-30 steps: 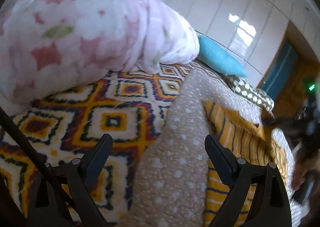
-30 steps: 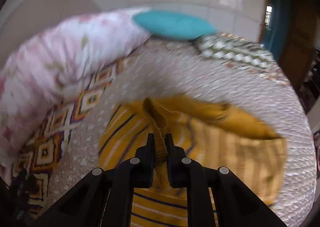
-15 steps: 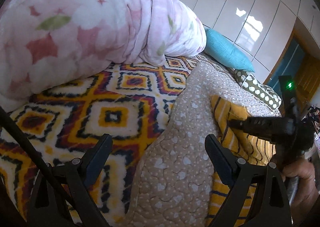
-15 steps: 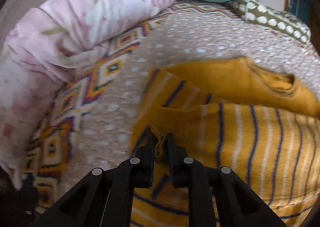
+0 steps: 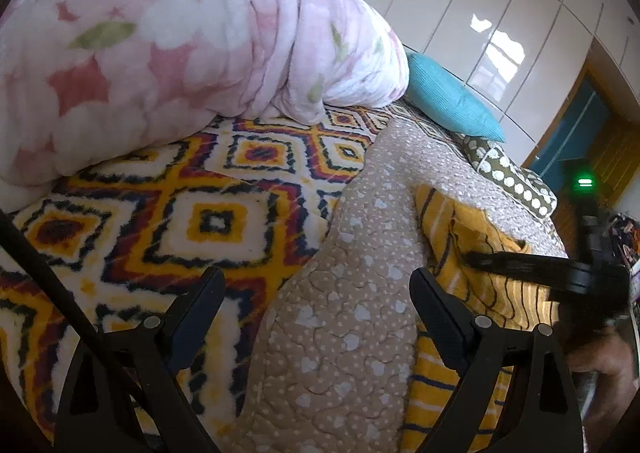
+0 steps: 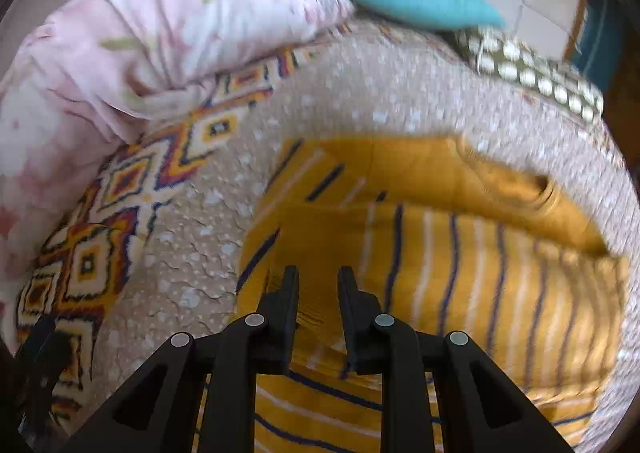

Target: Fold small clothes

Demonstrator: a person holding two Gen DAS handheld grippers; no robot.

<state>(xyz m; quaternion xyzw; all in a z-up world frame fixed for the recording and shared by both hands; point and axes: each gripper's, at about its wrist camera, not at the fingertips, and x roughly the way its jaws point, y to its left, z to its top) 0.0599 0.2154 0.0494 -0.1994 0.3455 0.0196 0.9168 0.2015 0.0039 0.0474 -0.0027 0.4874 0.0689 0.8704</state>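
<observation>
1. Sweater: mustard knit with navy and white stripes, lay partly folded on the bed, on the beige quilt; a striped panel was folded over the plain yellow part, collar toward the right in the right wrist view.
2. Right hand-held gripper: jaws narrow, just been opening; the sweater's edge lay beneath and between the fingers, pads apart from it with a clear gap. In the left wrist view it reached in from the right over the sweater, held by a hand at the frame edge.
3. Left hand-held gripper: jaws wide, nothing between them; it hung over the quilt, beside the sweater's left edge.
4. Blanket: diamond pattern in orange, black and white, lay beside the quilt, to its left.
5. Duvet: pink floral, bundled, rested on the blanket.
6. Pillow: teal, at the head of the bed, touching the duvet.
7. Cushion: olive with white dots, just beside the pillow.
8. Wardrobe: glossy cream doors behind the bed.
9. Containers: none seen.
</observation>
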